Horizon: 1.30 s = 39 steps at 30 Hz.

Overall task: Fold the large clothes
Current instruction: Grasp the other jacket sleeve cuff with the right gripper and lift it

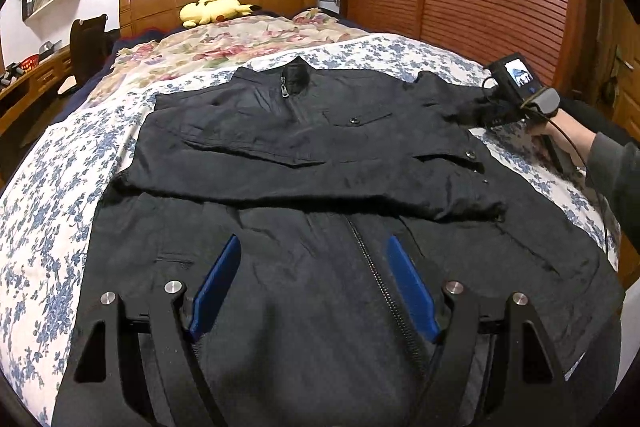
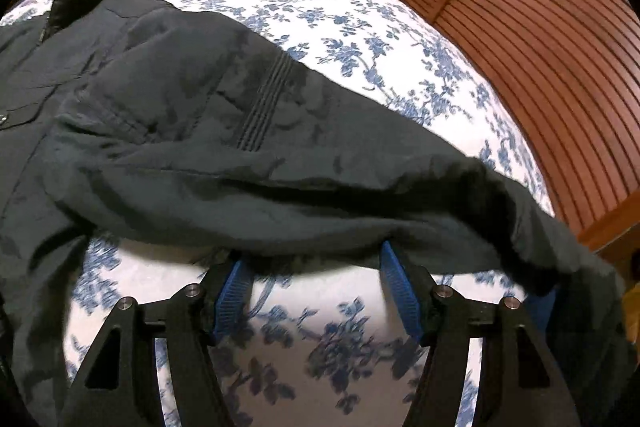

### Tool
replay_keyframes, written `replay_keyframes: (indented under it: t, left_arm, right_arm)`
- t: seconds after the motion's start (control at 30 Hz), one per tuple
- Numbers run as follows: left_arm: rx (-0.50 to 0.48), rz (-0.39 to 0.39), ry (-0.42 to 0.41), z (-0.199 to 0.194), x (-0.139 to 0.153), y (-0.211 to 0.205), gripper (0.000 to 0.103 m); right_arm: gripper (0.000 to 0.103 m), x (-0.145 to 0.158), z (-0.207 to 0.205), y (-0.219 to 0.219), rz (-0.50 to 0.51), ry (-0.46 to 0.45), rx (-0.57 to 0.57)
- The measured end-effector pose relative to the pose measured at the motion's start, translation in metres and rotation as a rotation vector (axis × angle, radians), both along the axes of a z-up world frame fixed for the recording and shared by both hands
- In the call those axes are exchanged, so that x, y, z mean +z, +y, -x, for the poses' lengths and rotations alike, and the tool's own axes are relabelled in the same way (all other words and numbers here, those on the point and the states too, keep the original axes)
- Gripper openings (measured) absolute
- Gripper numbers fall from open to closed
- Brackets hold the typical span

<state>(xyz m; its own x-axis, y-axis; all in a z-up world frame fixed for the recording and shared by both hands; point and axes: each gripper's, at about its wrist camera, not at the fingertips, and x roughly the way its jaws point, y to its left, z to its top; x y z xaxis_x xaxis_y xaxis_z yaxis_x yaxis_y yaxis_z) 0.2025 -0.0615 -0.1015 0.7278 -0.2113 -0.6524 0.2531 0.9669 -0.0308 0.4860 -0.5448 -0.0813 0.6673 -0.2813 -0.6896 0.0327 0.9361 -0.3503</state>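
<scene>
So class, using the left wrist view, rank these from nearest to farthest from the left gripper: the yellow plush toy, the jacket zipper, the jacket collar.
1. Zipper: just ahead, between the left gripper's fingers.
2. Collar: mid-bed, at the jacket's far end.
3. Plush toy: farthest, by the headboard.

Each gripper is built from black angular linkage arms with triangular cut-outs, joined by round silver pivot screws. Ribbed blue pads are fitted to the fingers of the left gripper (image 1: 314,247) and the right gripper (image 2: 314,253). A small lit screen and a black cable are carried on the right unit. A grey sleeve (image 1: 614,163) is worn.
</scene>
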Motion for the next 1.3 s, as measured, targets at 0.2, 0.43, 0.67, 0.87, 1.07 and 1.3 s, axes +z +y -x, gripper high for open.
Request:
replay_keyframes:
  t: [0.2, 0.43, 0.67, 0.87, 1.07, 1.3]
  left_arm:
    - [-0.002, -0.004, 0.005, -0.001, -0.001, -0.001, 0.077]
    - [-0.003, -0.001, 0.002, 0.0, -0.001, -0.001, 0.077]
    - [-0.007, 0.0, -0.003, 0.0, 0.002, -0.001, 0.077]
    - [-0.004, 0.005, -0.006, 0.0, 0.004, 0.0, 0.077]
    - [-0.006, 0.008, -0.012, 0.002, 0.005, 0.0, 0.077]
    - [-0.007, 0.012, -0.019, 0.004, 0.008, 0.002, 0.077]
  right_arm:
    - [0.048, 0.001, -0.015, -0.015, 0.023, -0.024, -0.07]
    - [0.004, 0.024, -0.014, -0.014, -0.01, -0.088, -0.064]
    - [0.003, 0.077, 0.023, 0.02, -0.056, -0.27, 0.054]
    - [0.003, 0.109, 0.07, 0.086, -0.145, -0.344, 0.299]
    - [0.003, 0.095, 0.112, 0.159, -0.175, -0.23, 0.554]
    - [0.003, 0.071, 0.115, 0.182, -0.173, -0.083, 0.593]
